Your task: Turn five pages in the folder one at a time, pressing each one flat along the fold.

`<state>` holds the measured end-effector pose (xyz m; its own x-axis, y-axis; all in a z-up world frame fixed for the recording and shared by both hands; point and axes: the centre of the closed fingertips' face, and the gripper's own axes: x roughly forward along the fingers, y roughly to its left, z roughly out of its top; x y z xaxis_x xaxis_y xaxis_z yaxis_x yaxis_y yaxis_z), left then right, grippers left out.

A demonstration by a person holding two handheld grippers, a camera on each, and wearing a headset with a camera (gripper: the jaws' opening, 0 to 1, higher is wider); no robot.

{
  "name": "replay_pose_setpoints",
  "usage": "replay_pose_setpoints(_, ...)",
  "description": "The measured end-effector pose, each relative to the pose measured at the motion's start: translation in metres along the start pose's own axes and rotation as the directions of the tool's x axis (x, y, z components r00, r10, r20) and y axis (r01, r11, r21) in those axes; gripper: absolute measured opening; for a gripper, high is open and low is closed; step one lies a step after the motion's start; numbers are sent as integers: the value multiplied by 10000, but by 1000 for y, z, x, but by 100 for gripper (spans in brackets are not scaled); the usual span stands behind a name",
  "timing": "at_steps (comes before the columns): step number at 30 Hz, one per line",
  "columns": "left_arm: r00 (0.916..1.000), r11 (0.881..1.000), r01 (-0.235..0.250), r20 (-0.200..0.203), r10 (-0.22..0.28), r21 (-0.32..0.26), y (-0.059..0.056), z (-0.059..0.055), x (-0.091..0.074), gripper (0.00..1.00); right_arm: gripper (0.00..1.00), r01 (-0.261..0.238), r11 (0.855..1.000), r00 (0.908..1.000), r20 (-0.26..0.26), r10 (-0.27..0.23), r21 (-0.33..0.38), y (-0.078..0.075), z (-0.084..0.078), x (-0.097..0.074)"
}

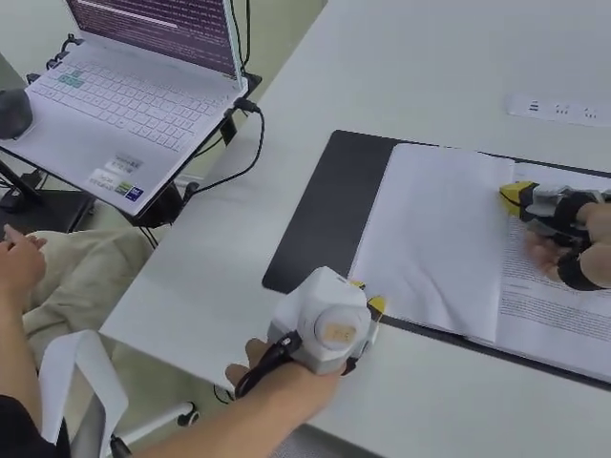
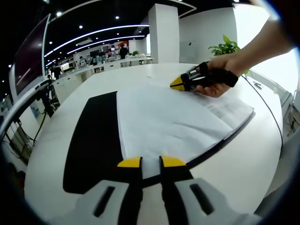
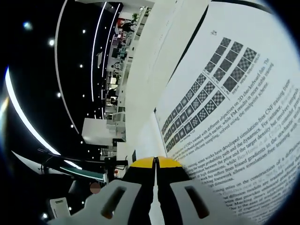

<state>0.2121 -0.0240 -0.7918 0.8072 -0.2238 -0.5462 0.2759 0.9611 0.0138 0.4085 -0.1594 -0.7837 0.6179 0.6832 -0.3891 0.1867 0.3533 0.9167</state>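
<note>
The folder lies open on the white table, its black cover point(image 1: 325, 205) spread to the left under a stack of turned white pages point(image 1: 439, 239). The printed right-hand page point(image 1: 554, 305) shows text and, in the right gripper view, checkerboard figures point(image 3: 220, 93). My right gripper point(image 1: 514, 197) is shut, its yellow tips lying on the paper by the fold; it also appears in the left gripper view point(image 2: 180, 82), held by a gloved hand. My left gripper point(image 1: 372, 303) hovers at the folder's near edge, jaws point(image 2: 150, 162) a narrow gap apart with nothing between them.
A white laptop point(image 1: 143, 86) sits on a stand beyond the table's left edge, with a black cable point(image 1: 250, 143) trailing to the table. A white power strip point(image 1: 558, 110) lies at the far right. Another person's hand point(image 1: 19, 262) is at the left.
</note>
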Motion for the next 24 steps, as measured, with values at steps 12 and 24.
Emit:
replay_pose_setpoints(12, 10000, 10000, -11, -58, 11, 73, 0, 0, 0, 12, 0, -156, 9997, 9986, -497, 165, 185, -5, -24, -19)
replay_pose_setpoints(24, 10000, 10000, -10, -81, 11, 91, -1, 1, -2, 12, 0, -221, 9995, 9975, -668, 234, 203, -6, -39, -34)
